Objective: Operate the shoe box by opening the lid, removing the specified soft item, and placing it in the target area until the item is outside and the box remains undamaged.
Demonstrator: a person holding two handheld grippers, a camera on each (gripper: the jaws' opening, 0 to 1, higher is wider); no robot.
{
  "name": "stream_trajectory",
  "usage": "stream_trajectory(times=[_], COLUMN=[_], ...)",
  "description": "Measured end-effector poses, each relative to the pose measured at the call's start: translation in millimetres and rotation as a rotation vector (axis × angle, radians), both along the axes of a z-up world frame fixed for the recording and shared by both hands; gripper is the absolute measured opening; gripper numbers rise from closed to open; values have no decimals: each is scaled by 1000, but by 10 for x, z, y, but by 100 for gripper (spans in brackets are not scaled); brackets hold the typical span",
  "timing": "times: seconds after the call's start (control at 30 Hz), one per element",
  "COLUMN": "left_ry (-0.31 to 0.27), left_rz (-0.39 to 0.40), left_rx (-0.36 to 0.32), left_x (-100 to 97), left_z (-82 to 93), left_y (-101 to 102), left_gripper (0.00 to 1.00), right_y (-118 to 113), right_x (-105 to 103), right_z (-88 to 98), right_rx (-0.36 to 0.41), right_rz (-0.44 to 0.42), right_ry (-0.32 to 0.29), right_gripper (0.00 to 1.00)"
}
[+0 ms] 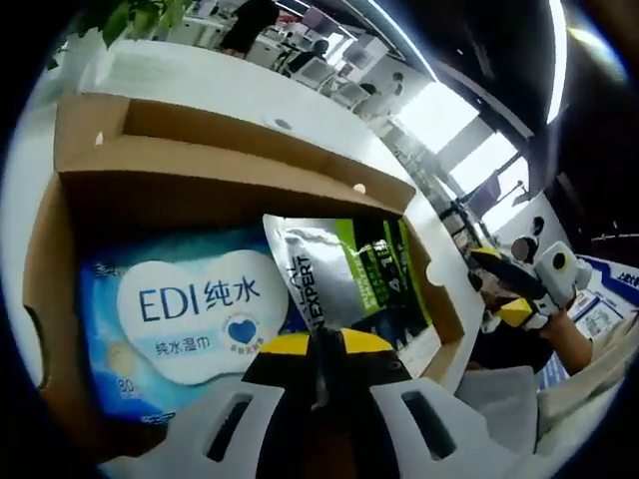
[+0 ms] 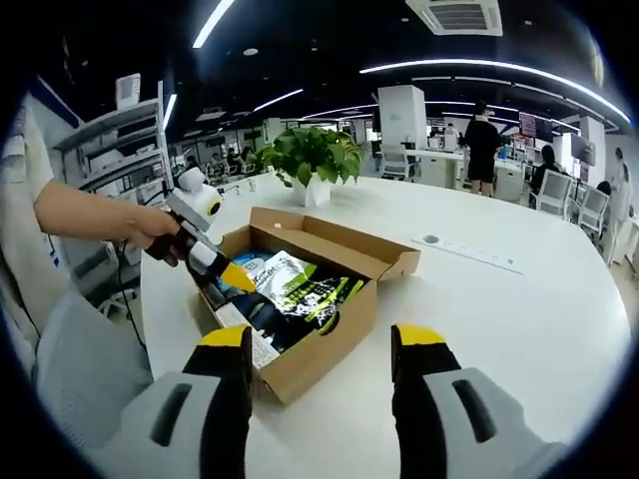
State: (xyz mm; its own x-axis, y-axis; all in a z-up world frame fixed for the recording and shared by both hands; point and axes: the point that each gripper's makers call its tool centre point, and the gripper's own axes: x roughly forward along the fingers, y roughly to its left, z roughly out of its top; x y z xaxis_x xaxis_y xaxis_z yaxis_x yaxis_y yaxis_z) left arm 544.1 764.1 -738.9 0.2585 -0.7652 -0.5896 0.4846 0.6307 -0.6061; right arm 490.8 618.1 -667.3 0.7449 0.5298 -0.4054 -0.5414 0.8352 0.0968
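- Shoe box (image 2: 300, 299) sat open on the white table (image 2: 519, 319), lid flap folded back, so the step in hand looked like the pull-out.
- Left gripper (image 1: 317, 349) was down inside the box, its 2 yellow-tipped jaws pinched shut on the lower edge of the silver-green pouch (image 1: 344, 274), which rose straight up from the tips. Blue wet-wipes pack (image 1: 185, 314) lay just beside it on the left.
- My take: lift slow and straight so the pouch clears the cardboard wall without snagging or tearing it.
- Right gripper (image 2: 324, 344) hovered outside, in front of the box corner, jaws spread wide, holding nothing.
- Potted plant (image 2: 310, 160) stood behind the box, well apart.
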Motion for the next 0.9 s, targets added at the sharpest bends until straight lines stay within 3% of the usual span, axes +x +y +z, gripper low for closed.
stream_trajectory(times=[0.13, 0.4, 0.9], left_ry=[-7, -19, -79], left_rz=[0, 22, 37], left_rx=[9, 20, -20], left_x=[-4, -2, 27], left_z=[11, 25, 260], left_y=[14, 47, 164], left_gripper=[0, 0, 0], right_y=[9, 53, 231], right_x=[-14, -11, 73], right_z=[-16, -65, -50], right_rx=[-3, -4, 8], right_rz=[5, 10, 45], right_ry=[4, 20, 25], right_gripper=[52, 50, 48])
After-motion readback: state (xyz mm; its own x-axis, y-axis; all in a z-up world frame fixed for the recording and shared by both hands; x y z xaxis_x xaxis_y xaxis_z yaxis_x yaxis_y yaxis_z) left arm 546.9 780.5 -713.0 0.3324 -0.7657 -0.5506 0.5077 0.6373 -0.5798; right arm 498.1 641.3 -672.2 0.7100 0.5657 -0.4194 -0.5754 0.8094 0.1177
